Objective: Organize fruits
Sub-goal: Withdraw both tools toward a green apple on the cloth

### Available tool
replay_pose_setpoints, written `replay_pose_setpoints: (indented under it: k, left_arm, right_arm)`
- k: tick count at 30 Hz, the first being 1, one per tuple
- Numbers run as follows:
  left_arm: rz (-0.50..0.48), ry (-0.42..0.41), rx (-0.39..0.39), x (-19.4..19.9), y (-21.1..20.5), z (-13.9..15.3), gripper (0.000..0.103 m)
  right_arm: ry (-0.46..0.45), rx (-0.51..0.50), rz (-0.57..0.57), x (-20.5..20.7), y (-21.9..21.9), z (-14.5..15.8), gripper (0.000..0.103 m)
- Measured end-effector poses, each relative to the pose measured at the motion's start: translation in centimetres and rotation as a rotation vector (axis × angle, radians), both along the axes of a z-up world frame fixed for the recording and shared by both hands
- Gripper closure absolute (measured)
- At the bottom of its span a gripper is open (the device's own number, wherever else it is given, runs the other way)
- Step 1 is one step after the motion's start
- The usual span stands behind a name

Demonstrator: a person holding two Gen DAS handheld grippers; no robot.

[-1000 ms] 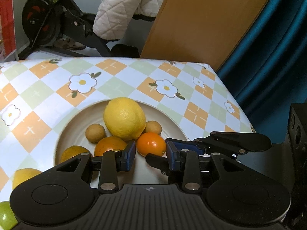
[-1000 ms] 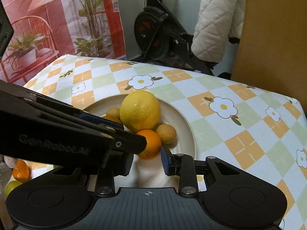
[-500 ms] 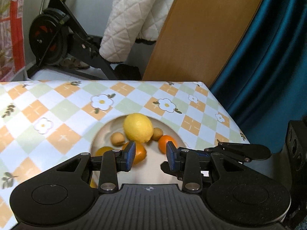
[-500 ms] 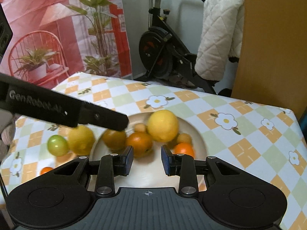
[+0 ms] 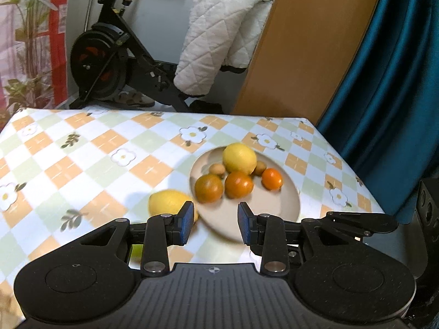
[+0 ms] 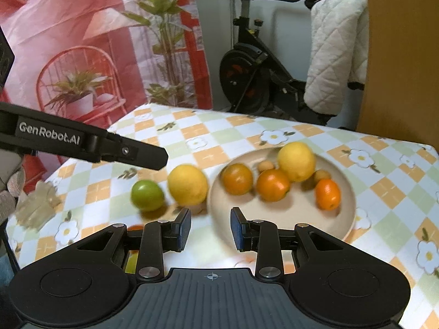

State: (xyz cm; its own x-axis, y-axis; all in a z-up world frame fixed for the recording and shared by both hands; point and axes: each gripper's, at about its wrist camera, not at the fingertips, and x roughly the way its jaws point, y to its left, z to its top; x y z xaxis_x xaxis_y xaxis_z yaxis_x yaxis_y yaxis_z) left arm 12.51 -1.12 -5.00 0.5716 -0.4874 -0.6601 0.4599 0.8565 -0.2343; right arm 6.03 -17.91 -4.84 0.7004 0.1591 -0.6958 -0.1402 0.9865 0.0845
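Both claws empty; plate (image 5: 290, 205) ahead, beyond right claw (image 6: 210, 229).

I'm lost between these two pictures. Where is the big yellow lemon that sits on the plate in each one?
Left wrist view: the lemon lies at the plate's far edge, right of centre, above the tongs.
Right wrist view: the lemon is at the far side of the plate, right of centre.
Shared landmark: the small bright orange fruit lies just right of and nearer than the lemon in both.
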Motion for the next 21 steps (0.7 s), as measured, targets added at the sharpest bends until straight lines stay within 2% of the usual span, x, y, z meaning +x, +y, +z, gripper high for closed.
replay_pose_setpoints:
  k: [9,21]
  left_arm:
    - [0.04,0.033,0.007,-2.2,1.7,-2.0,0.066]
    - [0.078,0.099,-0.009,-3.6,3.3,-3.9,0.065]
  right_arm:
    - [0.044,-0.002,0.032,-1.9,2.1,-1.5,0.073]
    - [0.074,0.003,0.117,-2.4,4.3,-2.0,0.065]
